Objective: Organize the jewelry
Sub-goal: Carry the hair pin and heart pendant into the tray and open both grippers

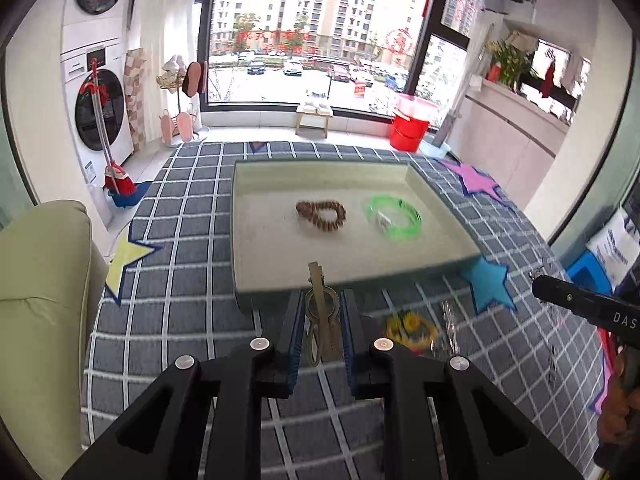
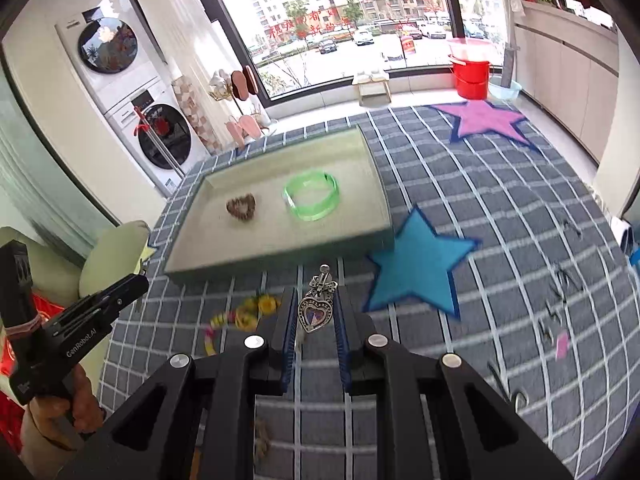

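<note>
A shallow grey tray (image 1: 256,200) (image 2: 192,256) sits on the checked cloth. In it lie a brown bead bracelet (image 1: 321,215) (image 2: 241,206) and a green bangle (image 1: 394,214) (image 2: 312,195). My left gripper (image 1: 320,312) is shut on a brass-coloured clip (image 1: 320,312) just short of the tray's near wall. My right gripper (image 2: 316,312) is shut on a silver heart pendant (image 2: 315,314), also short of the tray. A yellow bead bracelet (image 1: 412,326) (image 2: 244,316) lies on the cloth between the grippers.
The cloth bears blue (image 2: 416,264), pink (image 2: 484,120) and yellow (image 1: 128,256) stars. Small dark hairpins (image 2: 560,280) lie on the cloth at the right. A pale green cushion (image 1: 40,280) stands at the left. A red bucket (image 1: 410,130) stands beyond the table.
</note>
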`<state>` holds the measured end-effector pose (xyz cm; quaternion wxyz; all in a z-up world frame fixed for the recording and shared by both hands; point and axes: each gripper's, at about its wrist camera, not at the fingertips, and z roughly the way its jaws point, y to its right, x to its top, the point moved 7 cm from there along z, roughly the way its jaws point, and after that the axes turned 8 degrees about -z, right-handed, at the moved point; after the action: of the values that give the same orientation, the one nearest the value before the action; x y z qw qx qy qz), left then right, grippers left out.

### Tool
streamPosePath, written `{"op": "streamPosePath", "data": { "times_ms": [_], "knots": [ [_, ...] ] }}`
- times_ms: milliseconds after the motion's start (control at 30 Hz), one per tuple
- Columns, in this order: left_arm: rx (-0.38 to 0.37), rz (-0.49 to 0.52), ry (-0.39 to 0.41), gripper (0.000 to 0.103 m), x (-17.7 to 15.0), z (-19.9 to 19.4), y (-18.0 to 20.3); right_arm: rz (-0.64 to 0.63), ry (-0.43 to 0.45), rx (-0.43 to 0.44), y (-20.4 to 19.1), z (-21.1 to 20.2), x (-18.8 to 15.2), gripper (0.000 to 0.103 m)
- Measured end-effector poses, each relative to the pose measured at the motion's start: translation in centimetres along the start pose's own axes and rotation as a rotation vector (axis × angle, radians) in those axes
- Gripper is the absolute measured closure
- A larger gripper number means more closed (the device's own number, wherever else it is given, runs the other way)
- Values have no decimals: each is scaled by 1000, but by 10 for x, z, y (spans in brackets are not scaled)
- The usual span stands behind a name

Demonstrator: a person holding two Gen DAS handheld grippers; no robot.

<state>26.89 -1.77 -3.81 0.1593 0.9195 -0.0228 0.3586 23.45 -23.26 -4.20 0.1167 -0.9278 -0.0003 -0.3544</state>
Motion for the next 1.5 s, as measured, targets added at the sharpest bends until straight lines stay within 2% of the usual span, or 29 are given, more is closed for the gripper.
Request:
{"op": "streamPosePath", "data": {
  "times_ms": [333,467,700,933,1267,1500],
  "knots": [
    [31,-12,-2,71,40,38,-4,-67,-16,6,-6,45,52,83],
    [42,8,-19,71,50,57,-4,-64,-54,11,-2,71,64,83],
    [63,47,-87,70,50,92,-4,-65,-162,16,2,114,61,83],
    [89,65,-158,71,47,123,-6,-60,-254,11,12,141,46,83],
    [144,61,-204,70,49,155,-10,-39,-237,-27,23,162,58,83],
    [164,64,-193,70,51,160,-10,-74,-216,-64,24,166,63,83]
  ]
}}
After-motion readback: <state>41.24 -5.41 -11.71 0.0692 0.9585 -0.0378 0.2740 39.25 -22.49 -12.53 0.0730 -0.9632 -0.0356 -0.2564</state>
